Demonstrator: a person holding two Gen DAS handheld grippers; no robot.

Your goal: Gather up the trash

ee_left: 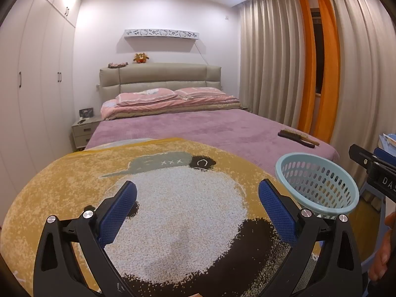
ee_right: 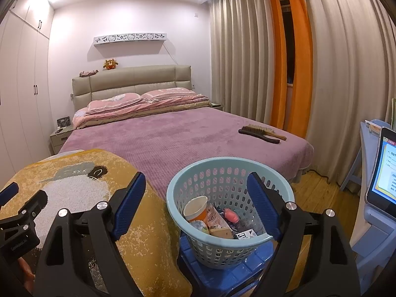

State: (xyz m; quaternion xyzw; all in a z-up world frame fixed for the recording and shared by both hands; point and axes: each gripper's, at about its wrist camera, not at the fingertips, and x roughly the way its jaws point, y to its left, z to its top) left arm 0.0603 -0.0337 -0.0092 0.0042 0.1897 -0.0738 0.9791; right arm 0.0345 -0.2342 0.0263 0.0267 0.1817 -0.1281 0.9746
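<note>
1. While both hands hover at the foot of the bed point(ee_right: 173, 133), my right tool point(ee_right: 195, 195) stands wide with nothing pressed between its blue pads, just over the near rim of the light-blue perforated basket point(ee_right: 222, 252).
2. That basket sits on a blue stool point(ee_right: 217, 277) just right of the yellow cartoon rug point(ee_left: 74, 173) draped over the bed's near end.
3. Inside the basket lies the trash: an orange paper cup point(ee_right: 196, 209), a printed carton point(ee_right: 216, 219), a pink scrap point(ee_right: 231, 216) and a dark wrapper I cannot identify.
4. My left tool point(ee_left: 198, 198) is also spread wide, empty, above the rug's white patch.
5. Two brushes point(ee_right: 262, 133) lie side by side on the purple cover, far right.
</note>
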